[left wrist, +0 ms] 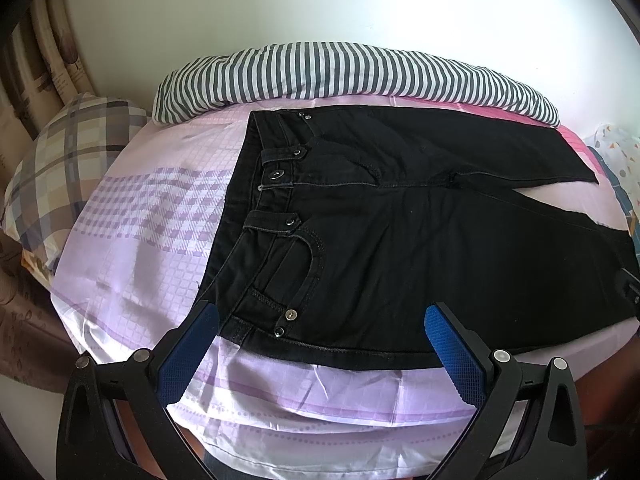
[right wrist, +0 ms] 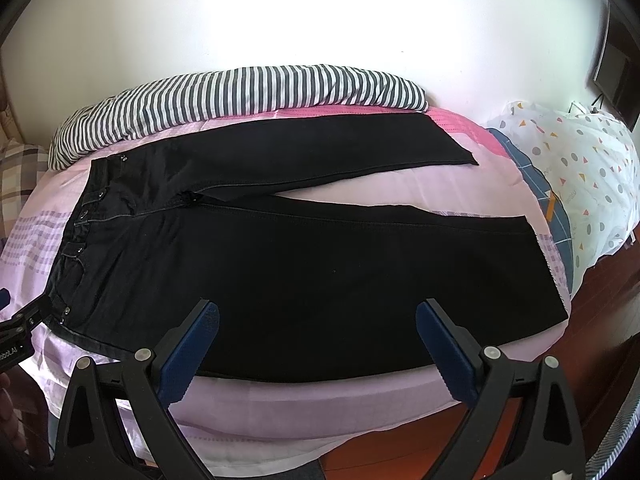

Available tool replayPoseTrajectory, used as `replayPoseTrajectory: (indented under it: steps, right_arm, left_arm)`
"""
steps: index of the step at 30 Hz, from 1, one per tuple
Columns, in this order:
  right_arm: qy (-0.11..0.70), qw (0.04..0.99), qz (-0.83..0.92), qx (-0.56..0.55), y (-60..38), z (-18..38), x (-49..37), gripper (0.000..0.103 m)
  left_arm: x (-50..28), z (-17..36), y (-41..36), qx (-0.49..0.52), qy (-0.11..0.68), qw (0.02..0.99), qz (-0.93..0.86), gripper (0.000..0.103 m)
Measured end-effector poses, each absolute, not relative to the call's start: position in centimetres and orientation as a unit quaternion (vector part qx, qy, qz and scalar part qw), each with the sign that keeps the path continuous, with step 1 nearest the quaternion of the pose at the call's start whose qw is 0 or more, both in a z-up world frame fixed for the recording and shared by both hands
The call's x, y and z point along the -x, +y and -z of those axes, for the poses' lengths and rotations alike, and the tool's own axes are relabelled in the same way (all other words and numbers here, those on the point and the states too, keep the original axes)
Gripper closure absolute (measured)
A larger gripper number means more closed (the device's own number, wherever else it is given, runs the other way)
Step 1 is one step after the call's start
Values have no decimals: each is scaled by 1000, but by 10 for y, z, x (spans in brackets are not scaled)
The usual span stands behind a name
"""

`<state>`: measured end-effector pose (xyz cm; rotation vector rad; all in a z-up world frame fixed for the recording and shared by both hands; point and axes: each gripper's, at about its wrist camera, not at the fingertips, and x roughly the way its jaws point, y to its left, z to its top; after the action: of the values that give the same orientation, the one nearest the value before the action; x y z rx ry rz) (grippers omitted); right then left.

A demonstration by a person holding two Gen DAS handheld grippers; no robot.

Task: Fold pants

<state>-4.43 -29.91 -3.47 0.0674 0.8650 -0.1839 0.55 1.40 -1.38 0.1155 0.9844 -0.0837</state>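
So far no fold shows: the pants (right wrist: 320,280) lie flat on the bed (right wrist: 320,408), legs apart. Both the left tongs (left wrist: 320,344) and right tongs (right wrist: 316,344) gape wide, holding nothing.

"obot.ai" on left tongs (right wrist: 16,330)

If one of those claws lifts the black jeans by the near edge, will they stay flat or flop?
The black jeans will probably droop, since they lie limp on the bedsheet. The waistband, thick with seams and rivets, likely hangs heavier.
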Motion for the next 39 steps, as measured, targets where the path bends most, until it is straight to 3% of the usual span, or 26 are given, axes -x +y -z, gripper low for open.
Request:
replayPoseTrajectory:
  steps: [26,32,37,39]
  right_arm:
    - [413,906,83,-50,-310,39,37,6]
    - [399,913,69,-51,-313,33,28,6]
    - [398,914,63,-49,-312,35,11,6]
    - [404,912,61,-49,-312,38,3,6]
  left_arm:
    - [-21,13,20,-45,453,888,57,2]
    - [-50,7,43,-5,449,890,77,33]
    - [-90,1,70,39,445,890,90,49]
    - [-114,-2,83,57,442,890,97,51]
